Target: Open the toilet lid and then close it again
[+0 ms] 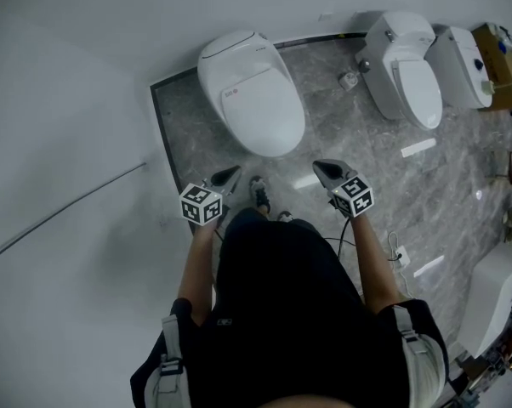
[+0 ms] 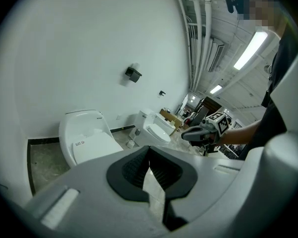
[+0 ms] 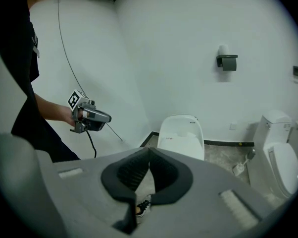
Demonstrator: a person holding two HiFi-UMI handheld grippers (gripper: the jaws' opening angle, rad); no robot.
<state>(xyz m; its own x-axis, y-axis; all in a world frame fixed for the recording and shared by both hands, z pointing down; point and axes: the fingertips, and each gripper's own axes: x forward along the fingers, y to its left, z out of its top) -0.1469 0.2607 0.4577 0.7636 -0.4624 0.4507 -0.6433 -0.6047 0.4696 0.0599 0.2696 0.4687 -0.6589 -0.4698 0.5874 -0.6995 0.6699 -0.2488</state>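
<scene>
Label (image 1: 230, 94) with a red mark on the shut lid (image 1: 260, 100) is too small to read, while left gripper (image 1: 230, 174) and right gripper (image 1: 321, 167) keep jaws pressed together, empty.

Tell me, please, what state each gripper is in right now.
Left gripper: closed, holding nothing.
Right gripper: closed, holding nothing.

Shows a second toilet (image 1: 406, 73) on grey marble floor (image 1: 358, 151), a brush (image 1: 349, 80) just beside it, a black holder (image 3: 228, 62) on the wall (image 3: 178, 43).
</scene>
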